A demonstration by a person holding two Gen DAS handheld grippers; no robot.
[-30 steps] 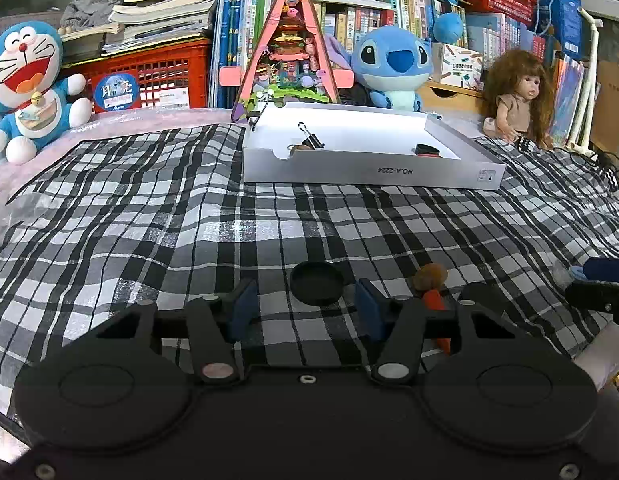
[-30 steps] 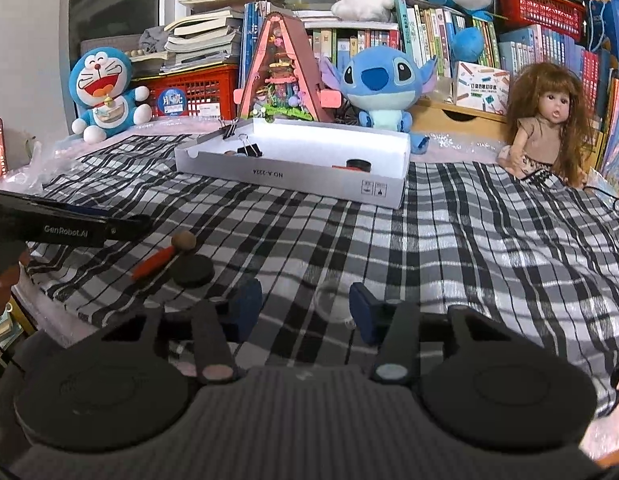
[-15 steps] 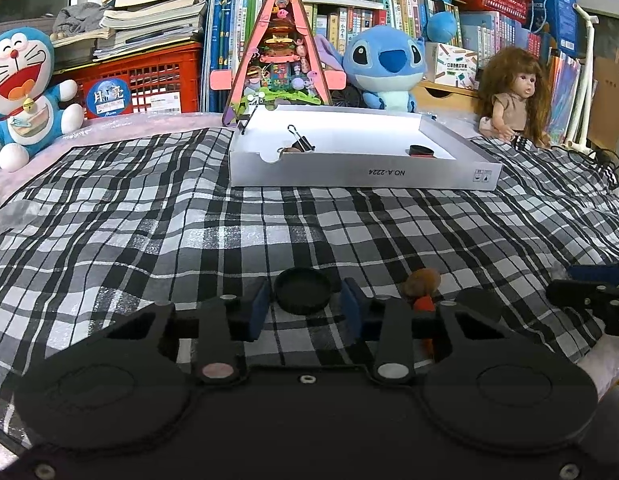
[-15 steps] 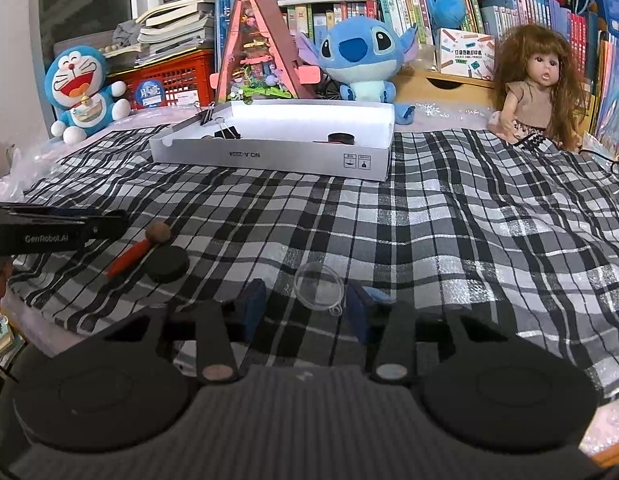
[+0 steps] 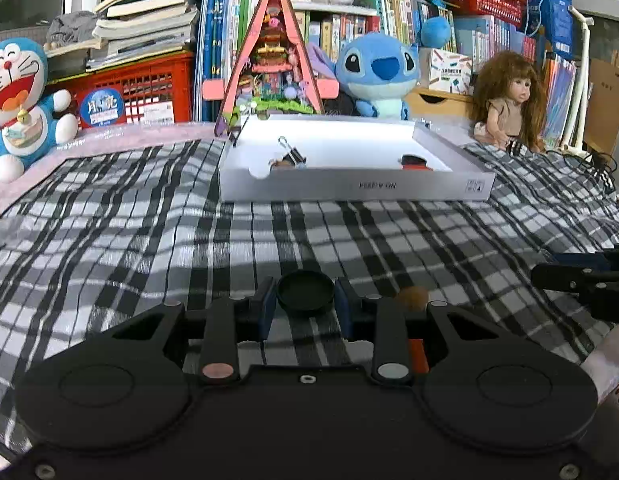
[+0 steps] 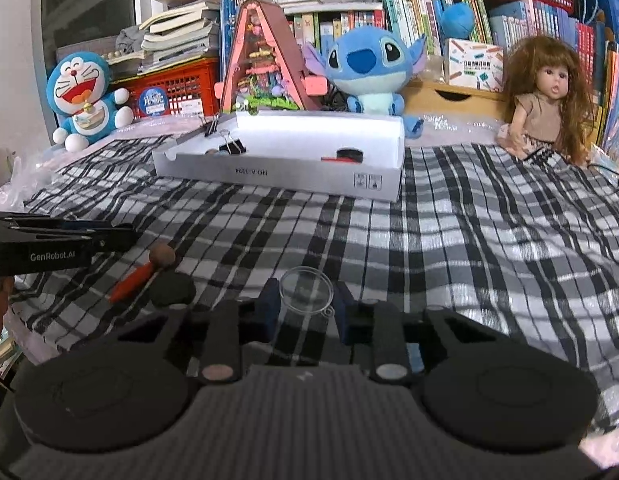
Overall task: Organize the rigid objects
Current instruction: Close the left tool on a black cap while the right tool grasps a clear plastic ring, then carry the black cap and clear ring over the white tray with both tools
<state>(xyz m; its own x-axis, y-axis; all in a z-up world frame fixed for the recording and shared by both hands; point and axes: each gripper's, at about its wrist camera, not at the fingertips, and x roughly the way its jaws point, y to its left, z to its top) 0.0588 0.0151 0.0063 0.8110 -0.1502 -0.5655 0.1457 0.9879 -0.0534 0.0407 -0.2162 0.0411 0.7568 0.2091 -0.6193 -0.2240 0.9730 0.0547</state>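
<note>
With both sets of jaws closing, the left gripper (image 5: pixel 305 303) pinches the black cap (image 5: pixel 305 290) and the right gripper (image 6: pixel 305 307) the clear lid (image 6: pixel 306 289), both well short of the white box (image 5: pixel 349 190). Pickup step, I'd say; next, lift and carry boxward.

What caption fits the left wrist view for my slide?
Left gripper jaws closing around a black round lid on plaid cloth, white tray beyond.
</note>
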